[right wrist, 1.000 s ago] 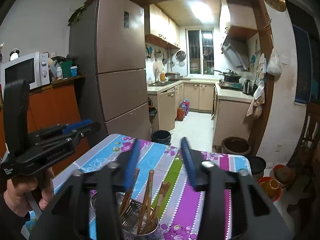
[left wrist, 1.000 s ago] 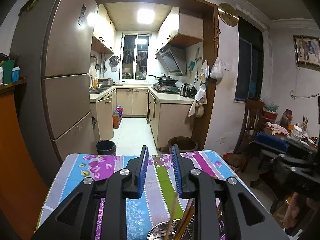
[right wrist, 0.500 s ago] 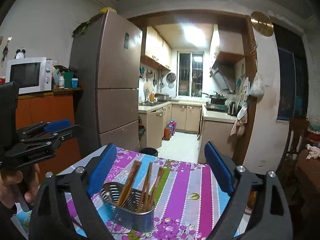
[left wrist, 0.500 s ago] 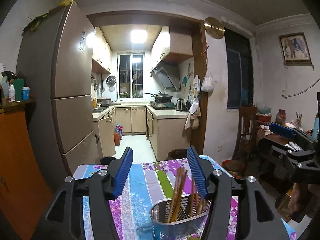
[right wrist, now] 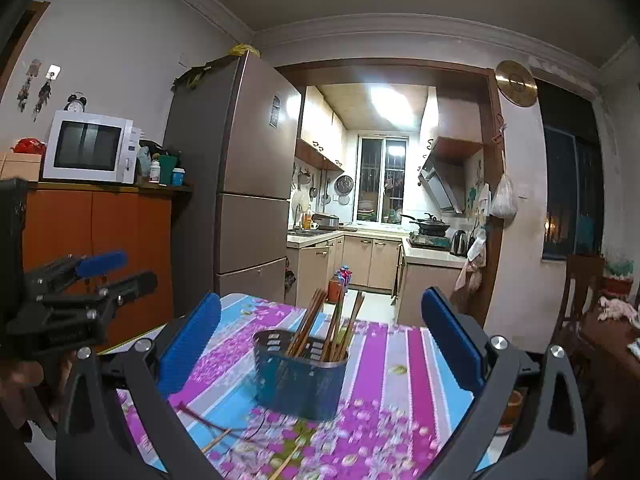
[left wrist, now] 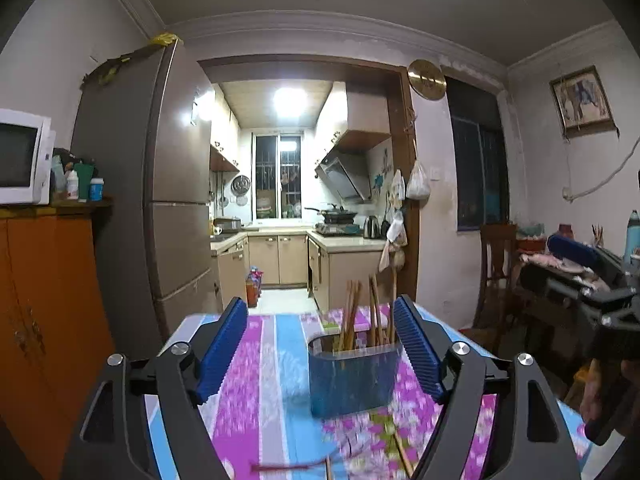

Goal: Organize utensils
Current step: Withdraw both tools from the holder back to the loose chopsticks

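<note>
A metal utensil holder [left wrist: 352,376] [right wrist: 300,376] stands upright on the striped floral tablecloth [left wrist: 264,380] [right wrist: 400,364]. Several wooden chopsticks [left wrist: 352,312] [right wrist: 316,324] stick up out of it. My left gripper [left wrist: 318,304] is level with its jaws opening; the holder is just ahead of its right pad, untouched. My right gripper [right wrist: 322,298] is also opening, very wide, with the holder ahead and nothing between the pads. A few loose chopsticks [left wrist: 402,454] [right wrist: 216,440] lie on the cloth near me. Each gripper [left wrist: 560,268] [right wrist: 120,271] shows in the other's view.
Left of the table are an orange cabinet [right wrist: 96,248] with a microwave [right wrist: 90,148] and a tall fridge [right wrist: 248,184]. A kitchen opens straight ahead. A wooden chair [left wrist: 496,264] and a cluttered side table [left wrist: 556,256] stand on the right.
Both grippers have drawn back from the holder and spread their jaws. The holder, earlier right under the fingers, now stands whole and farther off on the cloth.
</note>
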Available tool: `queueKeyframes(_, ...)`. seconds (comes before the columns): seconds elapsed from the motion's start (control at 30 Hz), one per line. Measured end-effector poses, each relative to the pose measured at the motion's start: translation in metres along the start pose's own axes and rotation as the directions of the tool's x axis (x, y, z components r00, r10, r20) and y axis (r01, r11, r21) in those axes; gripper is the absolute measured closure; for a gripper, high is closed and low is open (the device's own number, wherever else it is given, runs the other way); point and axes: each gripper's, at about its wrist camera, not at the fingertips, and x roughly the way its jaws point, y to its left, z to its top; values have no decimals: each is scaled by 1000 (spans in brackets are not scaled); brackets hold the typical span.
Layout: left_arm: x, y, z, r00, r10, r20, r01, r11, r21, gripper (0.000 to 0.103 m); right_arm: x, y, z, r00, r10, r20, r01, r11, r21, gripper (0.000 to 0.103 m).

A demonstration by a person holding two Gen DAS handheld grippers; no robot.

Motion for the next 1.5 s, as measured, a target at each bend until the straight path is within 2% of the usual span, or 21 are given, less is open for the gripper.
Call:
queueKeyframes(0.27,-20,-3,-65,991,9,-136,-11,1000,-18,23,-27,16,-55,996,21,-90,-17,999,49,6)
queueKeyframes(0.47,-22,-6,-99,978,22,-205,-24,1000,-9,23,-43,35,-103,980,41,-197,-23,996,91,6)
queueKeyframes(0.63,-25,-6,-120,970,35,-241,-37,999,-4,23,-49,44,-128,963,53,-266,-20,992,128,6)
queueKeyframes(0.9,-29,-3,-135,961,40,-273,-43,999,-5,23,-56,57,-151,947,53,-317,-2,987,160,6)
queueKeyframes(1.5,-20,9,-144,955,27,-297,-36,999,-25,23,-52,79,-180,938,59,-343,-2,987,163,6)
